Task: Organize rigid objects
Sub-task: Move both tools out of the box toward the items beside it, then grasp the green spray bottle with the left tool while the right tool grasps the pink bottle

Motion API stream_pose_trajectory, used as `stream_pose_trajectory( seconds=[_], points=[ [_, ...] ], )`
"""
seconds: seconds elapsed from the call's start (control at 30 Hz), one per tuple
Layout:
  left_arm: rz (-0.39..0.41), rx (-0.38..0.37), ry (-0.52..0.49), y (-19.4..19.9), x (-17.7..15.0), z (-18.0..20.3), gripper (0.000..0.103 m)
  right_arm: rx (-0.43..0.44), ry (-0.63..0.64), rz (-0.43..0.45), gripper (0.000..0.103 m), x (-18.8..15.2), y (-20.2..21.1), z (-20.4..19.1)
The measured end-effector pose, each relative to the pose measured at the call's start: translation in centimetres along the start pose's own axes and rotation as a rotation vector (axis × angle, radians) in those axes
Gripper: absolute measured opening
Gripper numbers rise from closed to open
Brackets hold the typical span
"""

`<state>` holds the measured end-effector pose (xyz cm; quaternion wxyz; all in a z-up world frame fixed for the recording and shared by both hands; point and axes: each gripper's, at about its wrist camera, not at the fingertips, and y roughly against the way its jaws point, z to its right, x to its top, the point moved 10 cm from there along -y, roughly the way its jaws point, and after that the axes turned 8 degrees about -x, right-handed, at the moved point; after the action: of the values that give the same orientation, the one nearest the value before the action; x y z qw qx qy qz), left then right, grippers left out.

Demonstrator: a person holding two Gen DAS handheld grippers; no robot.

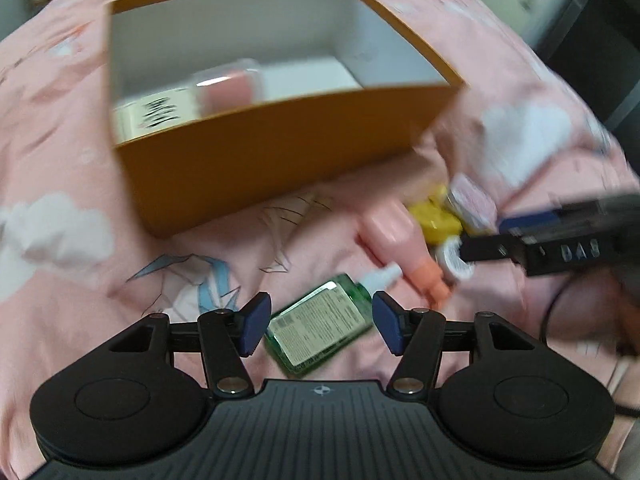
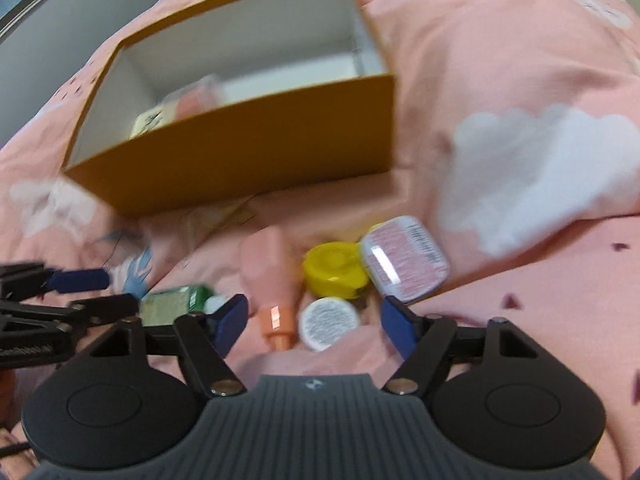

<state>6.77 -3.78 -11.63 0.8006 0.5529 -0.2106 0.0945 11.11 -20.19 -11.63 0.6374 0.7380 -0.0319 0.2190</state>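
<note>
An open orange box (image 1: pixel 280 152) (image 2: pixel 248 152) with white inside sits on the pink bedding and holds a cream carton (image 1: pixel 156 114) and a clear pink case (image 1: pixel 232 88). A green bottle (image 1: pixel 320 324) (image 2: pixel 172 304) lies between my left gripper's (image 1: pixel 320 324) open jaws. My right gripper (image 2: pixel 314 324) is open over a pink bottle (image 2: pixel 272 280) (image 1: pixel 400 240) and a white round jar (image 2: pixel 330 322). A yellow round tub (image 2: pixel 334 270) (image 1: pixel 436 216) and a pink tin (image 2: pixel 404 266) (image 1: pixel 472 200) lie beside them.
The pink bedding (image 2: pixel 500 80) with white cloud prints lies in folds around the box. The right gripper (image 1: pixel 492 244) enters the left wrist view from the right. The left gripper's blue pad (image 2: pixel 80 280) shows at the left in the right wrist view.
</note>
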Motion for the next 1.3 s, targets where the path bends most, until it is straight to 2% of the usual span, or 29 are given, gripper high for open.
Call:
stream_pose_trajectory(
  seconds=[0.07, 0.17, 0.27, 0.43, 0.67, 0.9, 1.1, 1.3],
  points=[
    [-0.038, 0.01, -0.083, -0.5, -0.2, 0.6, 0.069, 0.013, 0.032, -0.005, 0.065, 0.0, -0.2, -0.9],
    [-0.091, -0.003, -0.165, -1.4, -0.5, 1.2, 0.073, 0.034, 0.047, -0.018, 0.064, 0.2, -0.8, -1.5],
    [-0.123, -0.013, -0.187, -2.8, -0.9, 1.3, 0.074, 0.048, 0.045, -0.053, 0.064, 0.1, -1.8, -1.9],
    [-0.171, 0.027, -0.265, -4.3, -1.5, 1.1, 0.078, 0.059, 0.093, -0.095, 0.064, -0.2, -3.2, -3.1],
    [-0.22, 0.03, -0.311, -5.9, -1.2, 0.7, 0.08, 0.027, 0.209, -0.093, 0.064, 0.3, -4.5, -4.6],
    [-0.25, -0.012, -0.252, -7.5, -1.4, 0.2, 0.081, 0.028, 0.241, -0.121, 0.057, 0.3, -5.8, -5.2],
    [-0.236, -0.013, -0.209, -7.4, -1.4, -0.3, 0.073, 0.034, 0.232, -0.128, 0.057, 0.4, -6.0, -5.3],
    [-0.163, -0.003, -0.007, -5.8, -0.7, -2.5, 0.063, 0.03, 0.231, -0.094, 0.056, 0.8, -5.4, -5.4]
  ],
)
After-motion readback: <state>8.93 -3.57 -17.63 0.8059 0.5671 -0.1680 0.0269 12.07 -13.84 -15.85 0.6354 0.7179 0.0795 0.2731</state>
